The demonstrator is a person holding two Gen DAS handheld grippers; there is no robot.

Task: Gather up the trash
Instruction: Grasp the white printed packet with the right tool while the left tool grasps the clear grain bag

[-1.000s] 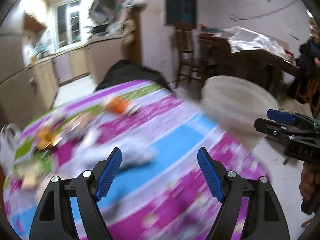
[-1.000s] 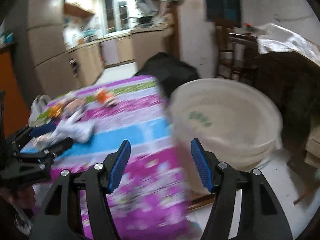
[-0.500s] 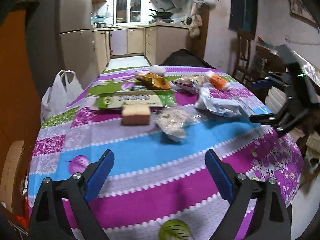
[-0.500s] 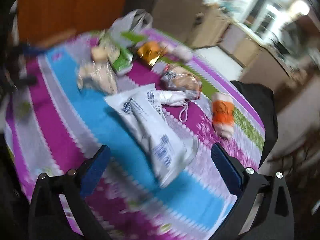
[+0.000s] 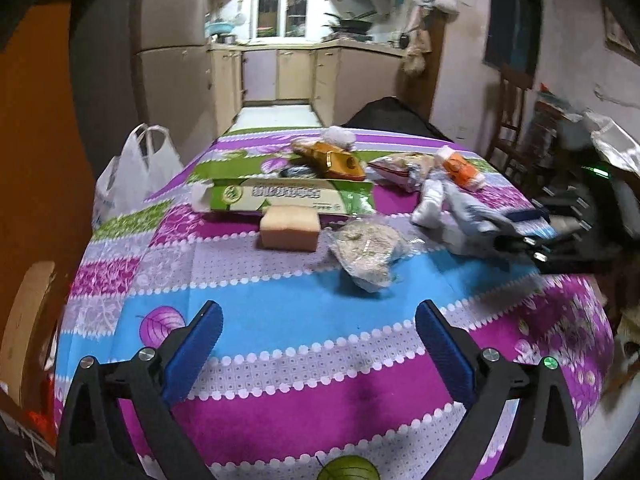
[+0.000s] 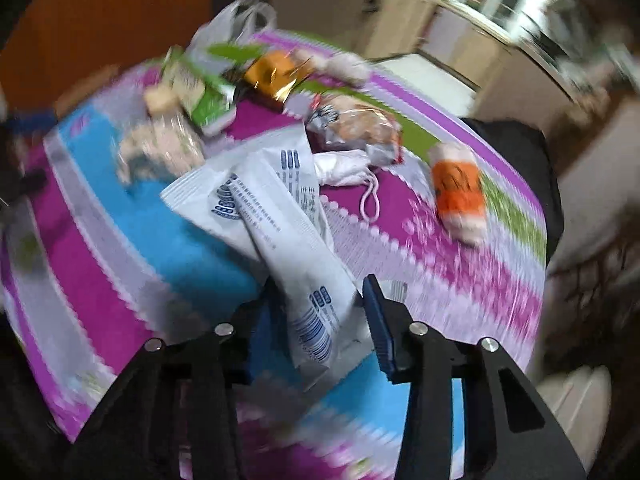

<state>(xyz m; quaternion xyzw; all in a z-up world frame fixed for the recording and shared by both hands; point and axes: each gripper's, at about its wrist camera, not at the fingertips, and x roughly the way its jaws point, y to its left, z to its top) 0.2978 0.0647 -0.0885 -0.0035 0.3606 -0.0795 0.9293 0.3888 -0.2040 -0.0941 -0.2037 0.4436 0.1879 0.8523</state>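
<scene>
Left wrist view: the left gripper [image 5: 316, 340] hovered above the near edge of the striped tablecloth [image 5: 280, 312], jaws wide apart and empty. Trash lay across the far half of the table: a green carton [image 5: 288, 198], a tan sponge-like block [image 5: 290, 227] just in front of it, a clear bag of grainy material [image 5: 366, 254] beside the block, a gold wrapper [image 5: 328, 159], and an orange cup [image 5: 460, 169]. A white plastic bag [image 5: 136, 172] hung at the table's left side.

Right wrist view, heavily blurred: the right gripper [image 6: 316, 312] sat at the near end of a white printed wrapper [image 6: 280, 220], jaws narrowed on either side of it. Whether the pads actually pinched the wrapper could not be determined.
</scene>
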